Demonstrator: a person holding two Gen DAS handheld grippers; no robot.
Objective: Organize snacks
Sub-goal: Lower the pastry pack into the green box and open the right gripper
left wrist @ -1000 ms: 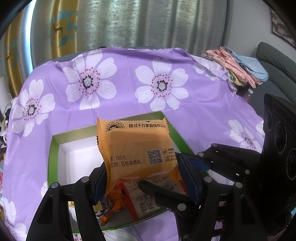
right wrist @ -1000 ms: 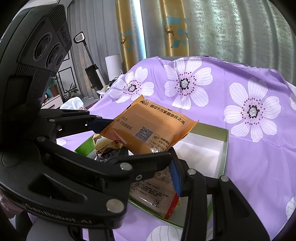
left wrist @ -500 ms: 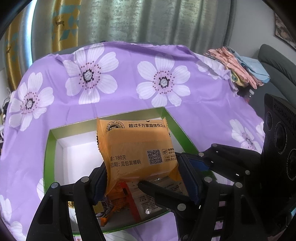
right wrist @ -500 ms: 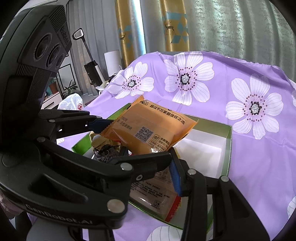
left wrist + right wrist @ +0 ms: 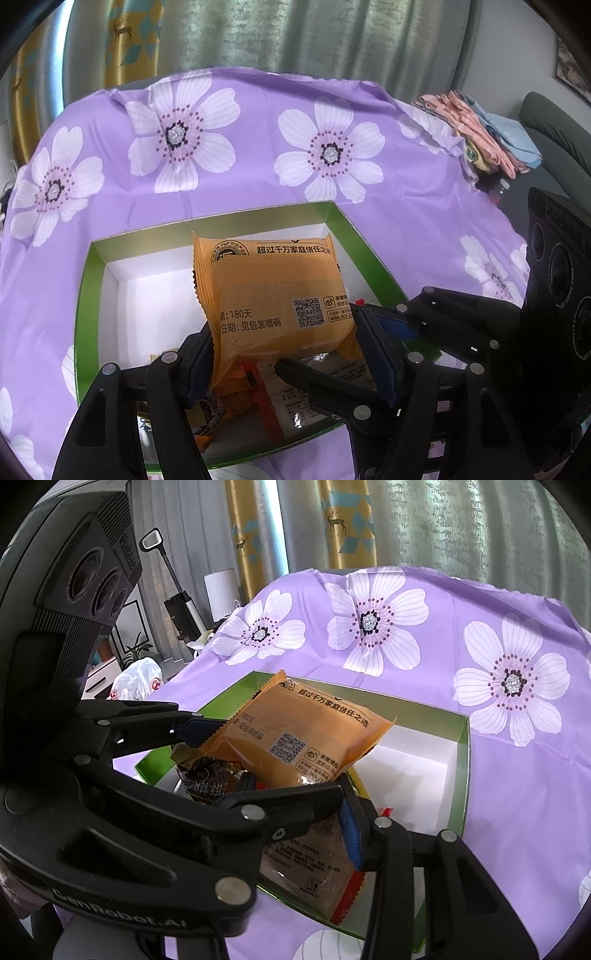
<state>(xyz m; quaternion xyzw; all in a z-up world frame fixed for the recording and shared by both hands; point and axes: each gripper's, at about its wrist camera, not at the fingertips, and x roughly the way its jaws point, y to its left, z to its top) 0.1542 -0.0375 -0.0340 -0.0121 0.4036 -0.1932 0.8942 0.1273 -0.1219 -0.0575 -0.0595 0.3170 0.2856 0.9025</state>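
An orange snack packet (image 5: 273, 295) with black Chinese print and a QR code is clamped in my left gripper (image 5: 284, 347), held over the green-rimmed white box (image 5: 88, 295). It also shows in the right wrist view (image 5: 299, 734), gripped by the left gripper's blue-padded fingers (image 5: 195, 731). Under it in the box lie a red-edged clear packet (image 5: 317, 864) and a dark wrapper (image 5: 207, 779). My right gripper's own fingers are hidden in the right wrist view; its body (image 5: 557, 306) sits right of the box in the left wrist view.
The box stands on a purple cloth with white flowers (image 5: 328, 151). Folded pink and blue cloths (image 5: 487, 136) lie at the far right beside a grey sofa. Curtains hang behind. A vacuum and a white bag (image 5: 136, 679) stand left of the table.
The left gripper with the orange packet has moved forward and lower over the box. The box looms larger in both views. The grip is unchanged.
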